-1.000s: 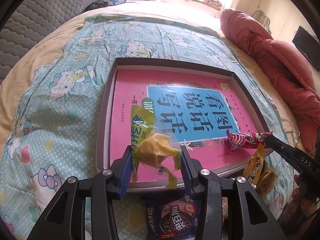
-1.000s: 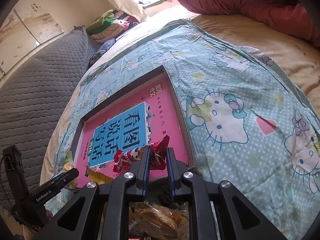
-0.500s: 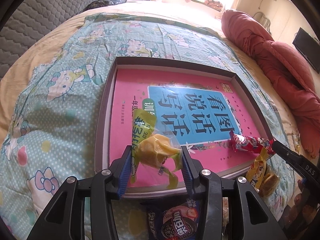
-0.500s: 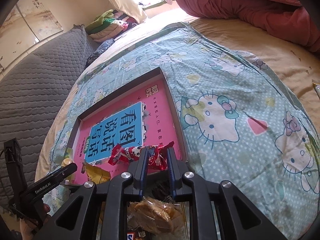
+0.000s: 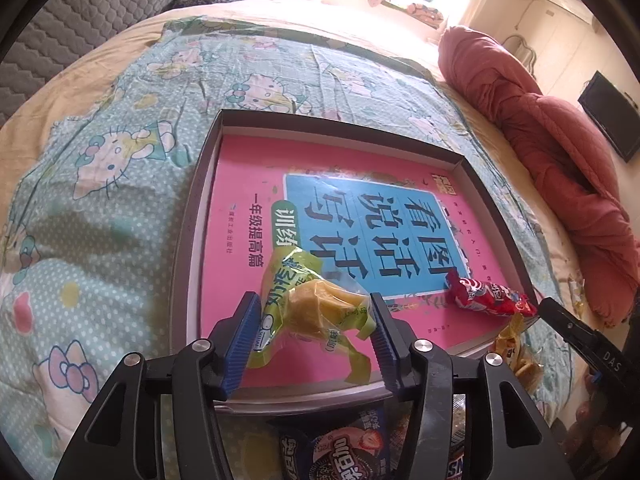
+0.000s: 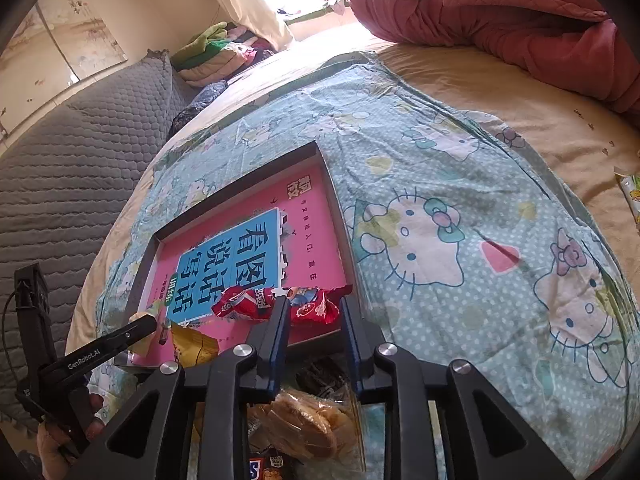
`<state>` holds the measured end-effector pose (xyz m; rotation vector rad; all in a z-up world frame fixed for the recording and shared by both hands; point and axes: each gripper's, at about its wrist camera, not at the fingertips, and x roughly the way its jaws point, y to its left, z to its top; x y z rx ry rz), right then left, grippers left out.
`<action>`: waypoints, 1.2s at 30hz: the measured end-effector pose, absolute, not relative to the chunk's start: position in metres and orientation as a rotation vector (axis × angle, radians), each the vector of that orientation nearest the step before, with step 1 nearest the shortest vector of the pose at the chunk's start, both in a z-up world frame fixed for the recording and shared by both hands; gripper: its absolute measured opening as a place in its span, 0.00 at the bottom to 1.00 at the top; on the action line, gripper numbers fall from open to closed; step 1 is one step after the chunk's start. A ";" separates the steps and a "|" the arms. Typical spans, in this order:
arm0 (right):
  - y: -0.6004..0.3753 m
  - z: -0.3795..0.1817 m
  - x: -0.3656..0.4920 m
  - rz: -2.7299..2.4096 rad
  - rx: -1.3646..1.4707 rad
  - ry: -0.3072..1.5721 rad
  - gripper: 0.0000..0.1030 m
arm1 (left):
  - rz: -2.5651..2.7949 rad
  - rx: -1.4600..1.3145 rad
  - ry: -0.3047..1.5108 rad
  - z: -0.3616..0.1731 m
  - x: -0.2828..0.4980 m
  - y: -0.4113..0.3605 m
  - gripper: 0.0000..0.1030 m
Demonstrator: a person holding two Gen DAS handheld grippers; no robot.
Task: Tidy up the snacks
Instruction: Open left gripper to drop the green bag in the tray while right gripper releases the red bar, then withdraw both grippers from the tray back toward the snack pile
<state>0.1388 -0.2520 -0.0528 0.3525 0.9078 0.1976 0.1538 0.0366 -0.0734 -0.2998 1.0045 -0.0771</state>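
A: What has the left gripper (image 5: 314,336) got?

B: A yellow-green snack bag (image 5: 308,308). The jaws stand fairly wide, and the blue pads (image 5: 242,338) sit at the bag's two sides. The bag is over the near edge of the tray (image 5: 200,208), at about 6 o'clock in the left view. Whether it rests on the pink book (image 5: 256,184) or hangs just above it, I cannot tell.

A: And the right gripper (image 6: 314,326)?

B: Its jaws are parted, with a gap showing on each side of the red packet (image 6: 280,304). The packet lies on the book, its right end between the fingers. In the left view it sits at about 4 o'clock, near the tray's near right corner.

A: So the right one grips nothing?

B: That is how it looks: the pads do not press the wrapper.

A: Where is the tray?

B: On the cat-print sheet (image 6: 460,208), spread over the bed. The book fills the tray's floor.

A: More snacks?

B: Yes, outside the tray on its near side. A bread bag (image 6: 308,424) lies under the right gripper at 6 o'clock, a yellow packet (image 6: 196,346) at 8 o'clock beside the tray's edge. Under the left gripper lies a dark cookie pack (image 5: 344,452). A red quilt (image 6: 500,16) is heaped at 1 o'clock in the right view.
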 end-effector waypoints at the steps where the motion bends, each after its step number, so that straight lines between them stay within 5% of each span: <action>1: -0.252 -0.053 0.139 0.198 0.352 0.907 0.26 | -0.076 -0.298 1.005 -0.073 0.153 0.037 0.56; 20: -0.251 -0.046 0.133 0.212 0.345 0.886 0.34 | -0.077 -0.308 0.925 -0.048 0.140 0.049 0.59; 24: -0.248 -0.037 0.129 0.234 0.332 0.852 0.36 | -0.075 -0.297 0.882 -0.031 0.130 0.053 0.71; 36: -0.238 -0.018 0.120 0.296 0.315 0.797 0.44 | -0.034 -0.263 0.823 0.001 0.103 0.057 0.72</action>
